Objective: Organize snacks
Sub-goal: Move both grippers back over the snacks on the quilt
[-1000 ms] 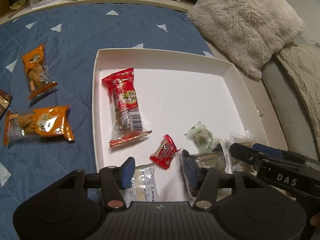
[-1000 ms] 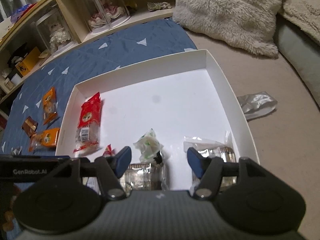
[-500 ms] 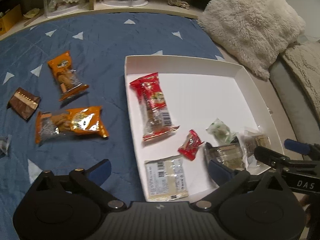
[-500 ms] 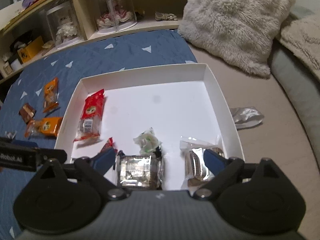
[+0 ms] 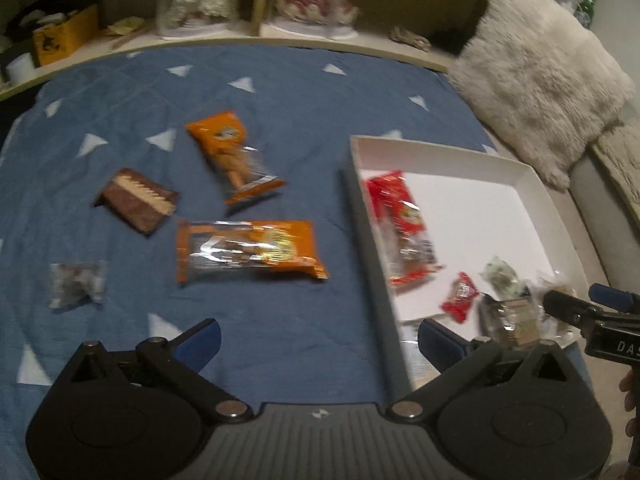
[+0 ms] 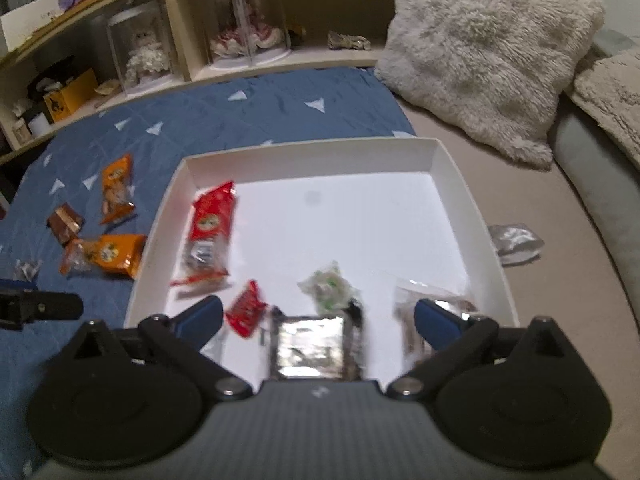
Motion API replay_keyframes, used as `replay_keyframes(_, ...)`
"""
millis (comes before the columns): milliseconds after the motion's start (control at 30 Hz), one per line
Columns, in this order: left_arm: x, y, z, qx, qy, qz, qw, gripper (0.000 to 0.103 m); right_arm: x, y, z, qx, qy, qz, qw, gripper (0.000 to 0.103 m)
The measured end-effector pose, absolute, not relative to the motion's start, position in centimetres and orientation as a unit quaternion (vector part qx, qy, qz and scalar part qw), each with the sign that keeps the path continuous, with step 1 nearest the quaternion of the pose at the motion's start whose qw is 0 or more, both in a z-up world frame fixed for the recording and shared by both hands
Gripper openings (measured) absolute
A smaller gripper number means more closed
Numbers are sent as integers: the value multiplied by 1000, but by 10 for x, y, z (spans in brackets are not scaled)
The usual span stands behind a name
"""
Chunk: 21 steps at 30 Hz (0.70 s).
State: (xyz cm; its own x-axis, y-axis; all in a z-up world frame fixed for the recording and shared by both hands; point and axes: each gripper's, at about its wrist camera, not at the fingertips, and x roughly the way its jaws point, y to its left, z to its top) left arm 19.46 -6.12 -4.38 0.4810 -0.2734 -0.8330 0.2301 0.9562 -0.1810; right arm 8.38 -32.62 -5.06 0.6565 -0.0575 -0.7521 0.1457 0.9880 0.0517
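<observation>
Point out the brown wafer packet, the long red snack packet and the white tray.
brown wafer packet (image 5: 136, 206), left wrist view, wrapper middle
long red snack packet (image 6: 209, 228), right wrist view, wrapper middle
white tray (image 6: 312, 158), right wrist view, far wall

Blue quilted cover (image 5: 280, 92) with pale triangles spread over the surface. Low cream shelving (image 6: 176, 32) behind holds clear display domes (image 6: 240, 20). Shaggy cream cushion (image 6: 488, 52) at right. Lighting dim, indoor

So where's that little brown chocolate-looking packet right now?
The brown packet lies on the blue quilt, outside the white tray, left of the two orange snack bags.
</observation>
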Motion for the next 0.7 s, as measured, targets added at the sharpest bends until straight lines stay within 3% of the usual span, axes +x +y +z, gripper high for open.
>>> replay_keyframes(700, 221, 79, -63, -84, 478, -22, 874, 103, 110, -242, -53, 33, 357, 45, 932, 103)
